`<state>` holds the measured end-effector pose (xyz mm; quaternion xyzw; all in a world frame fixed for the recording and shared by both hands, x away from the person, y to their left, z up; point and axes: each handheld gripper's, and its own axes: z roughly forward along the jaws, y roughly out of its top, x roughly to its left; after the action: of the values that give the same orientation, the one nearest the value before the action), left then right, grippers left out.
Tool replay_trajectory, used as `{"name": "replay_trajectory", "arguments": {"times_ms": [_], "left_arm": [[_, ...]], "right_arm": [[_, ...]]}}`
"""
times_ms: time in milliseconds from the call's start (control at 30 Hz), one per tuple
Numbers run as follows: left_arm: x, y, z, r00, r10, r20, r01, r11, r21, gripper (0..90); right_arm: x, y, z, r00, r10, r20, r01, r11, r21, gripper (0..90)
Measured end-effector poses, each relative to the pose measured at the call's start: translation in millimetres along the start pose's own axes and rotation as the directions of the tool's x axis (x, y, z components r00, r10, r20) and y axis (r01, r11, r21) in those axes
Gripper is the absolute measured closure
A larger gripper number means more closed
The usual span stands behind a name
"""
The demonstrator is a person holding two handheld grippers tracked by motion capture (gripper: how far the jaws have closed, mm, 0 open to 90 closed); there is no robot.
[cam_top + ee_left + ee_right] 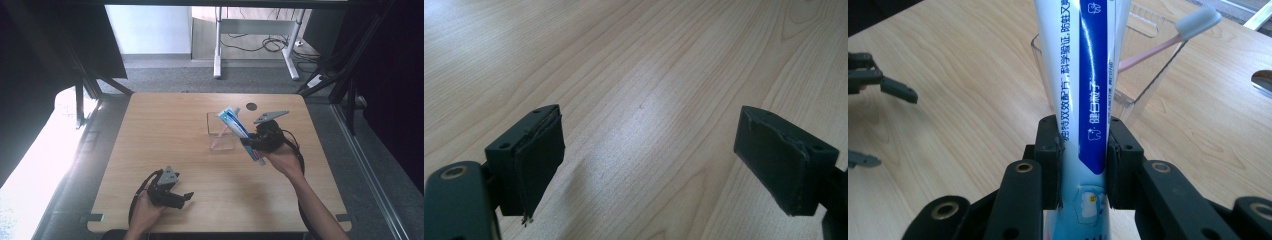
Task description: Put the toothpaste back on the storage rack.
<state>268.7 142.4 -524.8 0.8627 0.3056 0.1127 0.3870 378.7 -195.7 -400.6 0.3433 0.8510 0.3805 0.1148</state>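
At the counter's (pixel 150 130) centre, right gripper (pixel 1083 160) jaws pinch the tube (pixel 1080 75) over the cup (pixel 221 131); next, lower it in at twelve o'clock; left gripper (pixel 649 165) jaws spread, idle

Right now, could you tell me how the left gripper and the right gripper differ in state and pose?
The left gripper stands open with nothing between its jaws, while the right gripper is shut on the toothpaste tube. In the high view, the left one sits low by the table's near edge; the right one is raised beside the clear plastic cup. Both have black jaws and are hand-held.
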Motion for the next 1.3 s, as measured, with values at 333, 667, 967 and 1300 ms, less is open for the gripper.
{"name": "replay_trajectory", "arguments": {"times_ms": [333,667,967,1300], "left_arm": [[1.4,-0.7,-1.0,1.0000,-0.002,0.000,0.002,1.0000,-0.005,13.1],[1.8,-1.3,-0.9,1.0000,-0.009,0.002,0.009,0.9999,-0.009,13.1],[1.8,-1.3,-0.9,0.9999,-0.010,0.003,0.010,0.9999,-0.007,13.1],[2.7,-1.5,-1.3,1.0000,-0.003,0.005,0.003,1.0000,-0.004,13.1]], "right_arm": [[-4.0,14.7,11.5,1.0000,-0.001,0.001,0.001,1.000,-0.019,72.4],[-9.0,28.8,18.9,1.0000,0.000,-0.007,0.000,0.999,-0.046,72.4],[-10.8,39.9,27.9,0.9998,0.007,-0.018,-0.008,0.998,-0.066,72.5],[-10.6,52.4,36.9,0.9999,0.005,-0.015,-0.006,0.997,-0.082,72.5]]}}
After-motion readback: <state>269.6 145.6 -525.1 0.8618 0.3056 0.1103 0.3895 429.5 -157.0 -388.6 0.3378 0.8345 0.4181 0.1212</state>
